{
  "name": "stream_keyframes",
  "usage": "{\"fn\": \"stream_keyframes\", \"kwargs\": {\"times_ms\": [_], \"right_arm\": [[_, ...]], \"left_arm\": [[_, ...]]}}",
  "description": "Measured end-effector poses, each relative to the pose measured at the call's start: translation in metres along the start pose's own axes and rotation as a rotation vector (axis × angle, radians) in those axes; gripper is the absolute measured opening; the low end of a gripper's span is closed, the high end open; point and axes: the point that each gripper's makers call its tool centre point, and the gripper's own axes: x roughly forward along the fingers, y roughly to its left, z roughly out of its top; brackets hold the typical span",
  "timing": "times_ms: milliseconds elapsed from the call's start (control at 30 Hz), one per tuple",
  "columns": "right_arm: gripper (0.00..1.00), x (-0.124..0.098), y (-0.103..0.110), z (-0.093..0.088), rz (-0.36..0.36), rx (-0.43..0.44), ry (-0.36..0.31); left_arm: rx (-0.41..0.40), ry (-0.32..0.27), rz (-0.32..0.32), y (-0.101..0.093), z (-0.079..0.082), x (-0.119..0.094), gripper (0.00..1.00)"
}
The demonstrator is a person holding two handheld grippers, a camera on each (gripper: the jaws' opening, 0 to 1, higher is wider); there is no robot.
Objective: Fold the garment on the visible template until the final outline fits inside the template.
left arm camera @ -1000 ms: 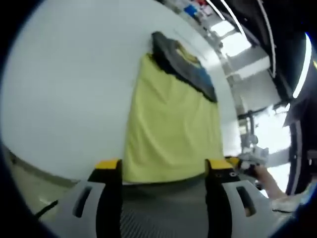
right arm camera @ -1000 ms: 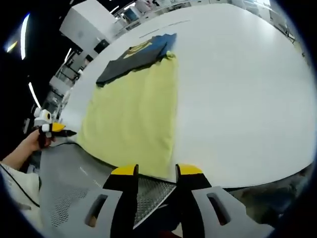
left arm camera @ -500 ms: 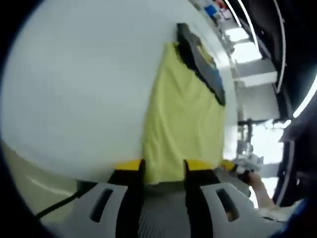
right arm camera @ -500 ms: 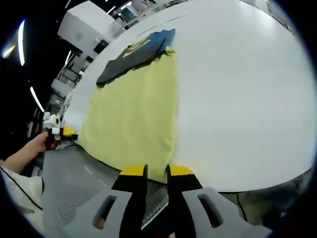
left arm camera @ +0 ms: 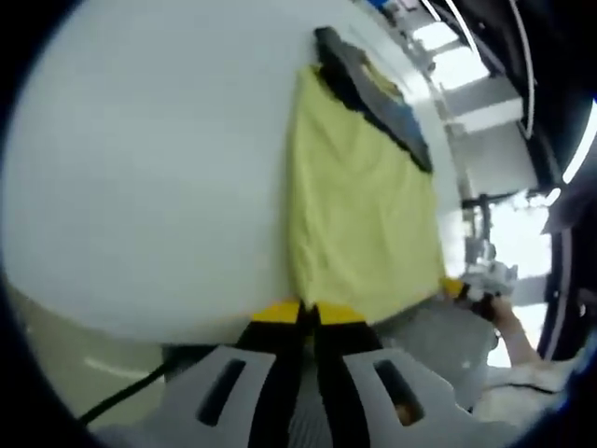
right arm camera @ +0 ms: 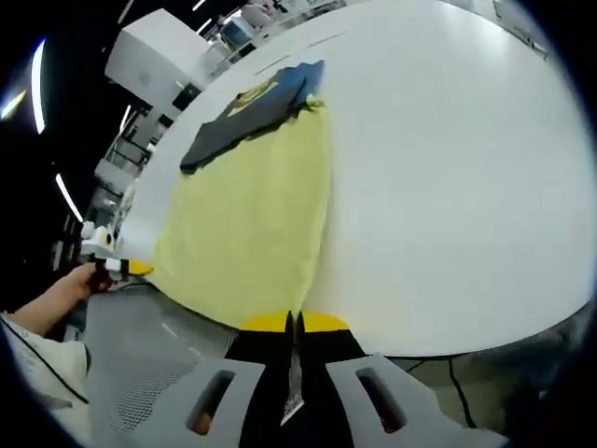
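A pale yellow cloth garment (left arm camera: 359, 219) lies spread flat on a wide round white table (left arm camera: 149, 159), stretching away from the near edge toward a dark grey and blue printed fabric piece (left arm camera: 373, 93) that lies across its far end, overlapping it. In the right gripper view the same yellow garment (right arm camera: 247, 229) runs from the near table edge up to the dark piece (right arm camera: 252, 112), with the bare white tabletop (right arm camera: 448, 177) to its right.

The left gripper (left arm camera: 308, 313) sits low at the near rim of the table, its yellow-tipped jaws brought together with almost no gap, right at the near hem of the garment; they appear to be clamped on that hem, though the cloth between the tips is too small to make out clearly. The right gripper (right arm camera: 291, 323) is held the same way at the near edge, its yellow tips pressed together at the garment's other near corner, and a thin strip of fabric seems to run down between them.

At the left of the right gripper view, a person's hand (right arm camera: 70, 285) grips the other tool at the garment's far-side corner, the forearm reaching in from below. In the left gripper view a hand (left arm camera: 499, 303) likewise shows at the right, beside the corner of the cloth. A grey perforated surface (right arm camera: 140, 345) lies below the table edge
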Motion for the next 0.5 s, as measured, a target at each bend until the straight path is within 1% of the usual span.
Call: {"fn": "stream_keyframes", "kwargs": {"times_ms": [100, 200, 267, 400, 500], "right_arm": [[0.02, -0.006, 0.004, 0.002, 0.012, 0.007, -0.009], [0.02, -0.012, 0.009, 0.000, 0.020, -0.008, -0.011], [0.02, -0.015, 0.011, -0.003, 0.027, -0.005, -0.009], [0.02, -0.024, 0.015, -0.006, 0.033, 0.000, -0.011], [0.02, -0.030, 0.017, -0.005, 0.043, 0.008, -0.023]], "left_arm": [[0.012, 0.006, -0.001, -0.003, -0.001, -0.005, 0.00], [0.053, 0.029, 0.013, -0.009, -0.008, -0.010, 0.00], [0.063, 0.035, 0.013, -0.010, -0.011, -0.013, 0.00], [0.056, 0.043, 0.003, -0.012, -0.015, -0.020, 0.00], [0.070, 0.043, -0.008, -0.016, -0.016, -0.028, 0.00]]}}
